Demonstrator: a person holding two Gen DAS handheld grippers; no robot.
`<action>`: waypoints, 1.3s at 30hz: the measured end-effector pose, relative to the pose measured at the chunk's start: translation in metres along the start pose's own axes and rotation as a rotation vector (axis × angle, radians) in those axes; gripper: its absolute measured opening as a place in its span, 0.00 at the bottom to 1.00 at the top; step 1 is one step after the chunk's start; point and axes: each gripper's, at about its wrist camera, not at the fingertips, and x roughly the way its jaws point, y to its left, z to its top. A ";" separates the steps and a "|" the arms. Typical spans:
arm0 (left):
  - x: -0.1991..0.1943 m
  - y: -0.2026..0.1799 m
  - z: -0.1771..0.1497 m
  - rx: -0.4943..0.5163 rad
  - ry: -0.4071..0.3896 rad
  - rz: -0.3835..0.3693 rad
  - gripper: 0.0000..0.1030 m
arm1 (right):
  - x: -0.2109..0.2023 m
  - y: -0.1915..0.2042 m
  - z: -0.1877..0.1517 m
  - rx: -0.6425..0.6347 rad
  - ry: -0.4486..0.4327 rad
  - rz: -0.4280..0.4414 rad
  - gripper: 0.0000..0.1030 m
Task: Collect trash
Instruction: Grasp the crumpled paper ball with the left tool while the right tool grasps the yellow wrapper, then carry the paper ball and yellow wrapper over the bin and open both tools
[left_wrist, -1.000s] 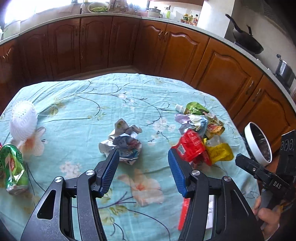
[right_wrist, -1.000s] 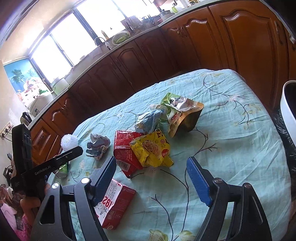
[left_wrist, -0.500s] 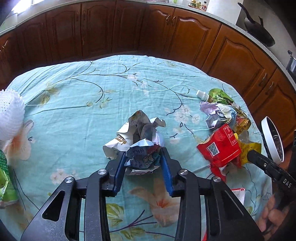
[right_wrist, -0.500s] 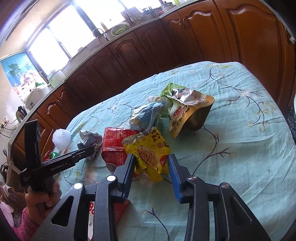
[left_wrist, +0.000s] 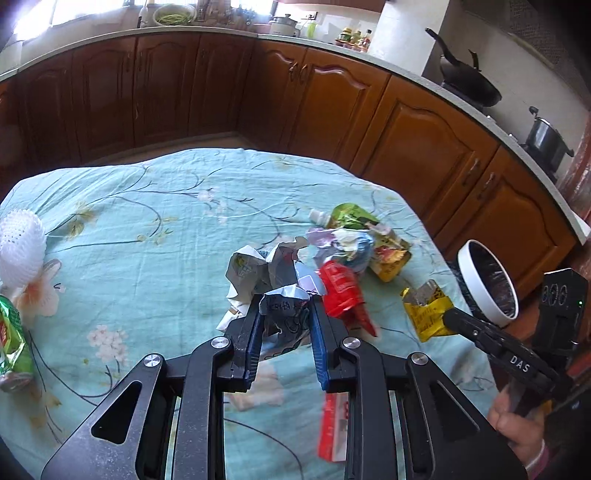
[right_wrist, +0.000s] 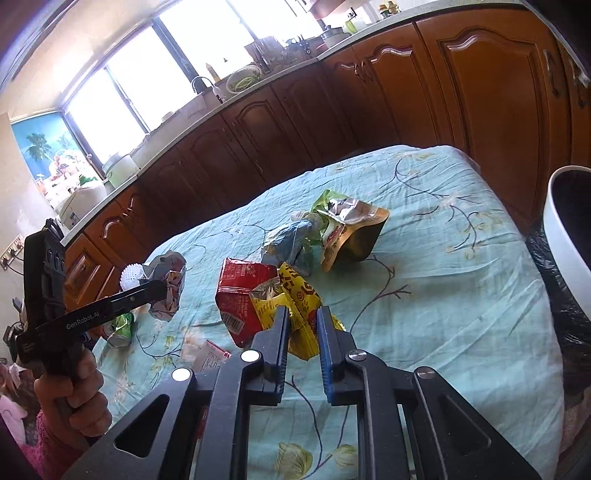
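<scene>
- Crumpled printed paper wad (left_wrist: 284, 314): pinched as the left gripper (left_wrist: 283, 325) jaws close, lifted for disposal.
- Yellow foil snack wrapper (right_wrist: 301, 314): pinched as the right gripper (right_wrist: 302, 332) jaws close, nearer the white round bin (right_wrist: 565, 236).

I see a table under a pale blue flowered cloth (left_wrist: 155, 206). On it lie a red packet (right_wrist: 240, 291), a torn green and gold pouch (right_wrist: 343, 229), a crumpled bluish wrapper (right_wrist: 291, 240), a white net ball (left_wrist: 20, 243), a green can (left_wrist: 13, 339) and a red and white carton (left_wrist: 332, 428).
</scene>
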 end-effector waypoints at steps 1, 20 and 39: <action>-0.002 -0.007 0.001 0.007 -0.002 -0.017 0.21 | -0.005 -0.003 0.000 0.006 -0.009 -0.001 0.15; 0.030 -0.151 -0.016 0.190 0.090 -0.236 0.21 | -0.093 -0.072 -0.008 0.109 -0.135 -0.119 0.14; 0.058 -0.242 -0.017 0.324 0.145 -0.295 0.21 | -0.152 -0.141 -0.007 0.207 -0.243 -0.206 0.14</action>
